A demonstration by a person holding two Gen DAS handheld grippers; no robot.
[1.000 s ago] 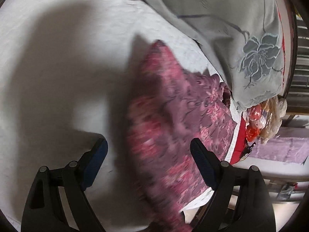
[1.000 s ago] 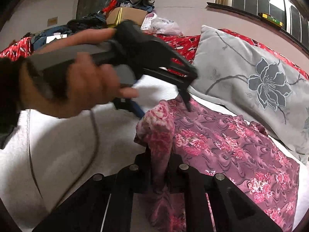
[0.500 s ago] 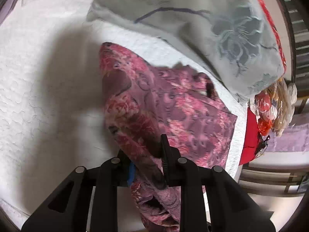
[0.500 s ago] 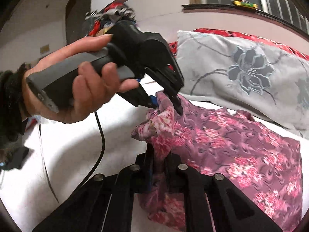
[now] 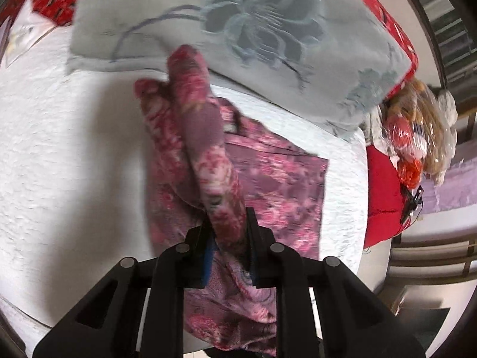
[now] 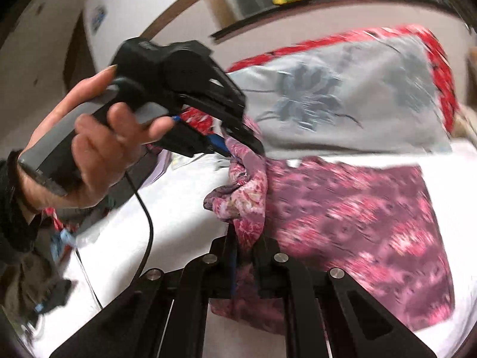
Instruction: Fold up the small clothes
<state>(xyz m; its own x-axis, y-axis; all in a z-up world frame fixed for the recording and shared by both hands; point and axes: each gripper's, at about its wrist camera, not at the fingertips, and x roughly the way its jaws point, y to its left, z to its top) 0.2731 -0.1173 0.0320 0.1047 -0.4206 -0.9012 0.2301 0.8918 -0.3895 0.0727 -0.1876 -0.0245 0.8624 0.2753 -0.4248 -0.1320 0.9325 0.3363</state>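
Observation:
A purple and pink flowered garment (image 5: 268,179) lies on the white bed sheet (image 5: 59,149), with one edge lifted into a bunched fold. My left gripper (image 5: 228,223) pinches that fold; its jaws are still closing, with cloth pressed between the pads. In the right wrist view the same garment (image 6: 357,217) spreads out to the right, and my right gripper (image 6: 247,238) is shut on a lifted corner of it. A hand (image 6: 89,149) holds the left gripper (image 6: 238,146) just above and behind, gripping the same raised edge. Both views are blurred by motion.
A grey pillow with a flower pattern (image 5: 238,29) lies just beyond the garment, over red cloth (image 5: 384,197). A plastic bag of items (image 5: 417,137) sits off the bed's right edge. A black cable (image 6: 146,223) hangs from the left gripper. Clutter lies at the left (image 6: 35,268).
The left gripper went from wide open beside the garment to closed on its lifted fold. Both grippers have risen and carried the raised edge toward the pillow.

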